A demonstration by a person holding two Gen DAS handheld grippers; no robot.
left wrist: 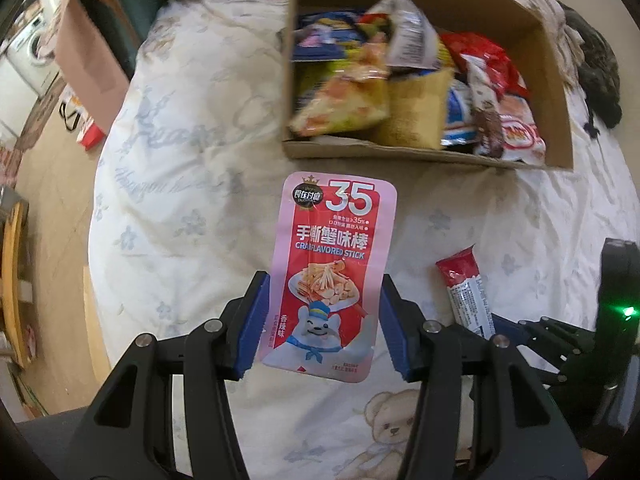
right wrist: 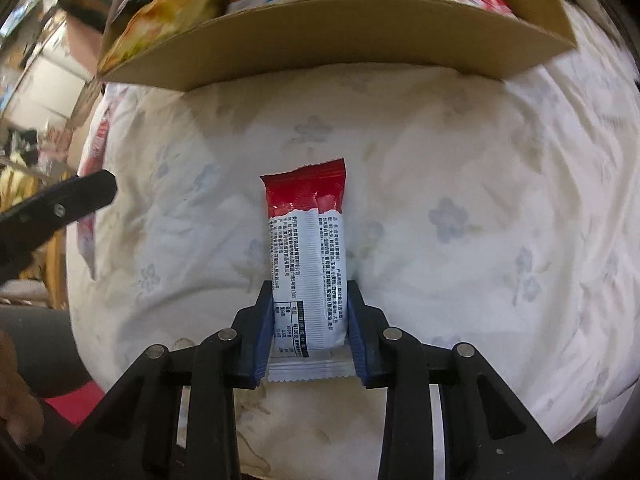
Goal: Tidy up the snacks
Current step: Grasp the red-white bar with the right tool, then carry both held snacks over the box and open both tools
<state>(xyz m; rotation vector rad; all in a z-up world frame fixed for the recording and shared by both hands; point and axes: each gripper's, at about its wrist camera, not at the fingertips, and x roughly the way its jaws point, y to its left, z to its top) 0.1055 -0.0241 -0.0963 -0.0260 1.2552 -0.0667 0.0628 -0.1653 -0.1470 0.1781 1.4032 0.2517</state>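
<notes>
Gripping a pink crab-stick packet (left wrist: 328,276), the left gripper (left wrist: 325,320) sits just before the cardboard box (left wrist: 420,156). The right gripper (right wrist: 308,332), nearly closed, pinches a red-and-white snack bar (right wrist: 307,256) near that box.

Pink crab-stick packet (left wrist: 328,276) held upright; red-white snack bar (right wrist: 306,256) flat on quilt.

The pouch (left wrist: 328,276) is pink and red with a white bear. The bar (right wrist: 306,256) is red and white; the quilt (left wrist: 192,184) is white with pale blue flowers.
</notes>
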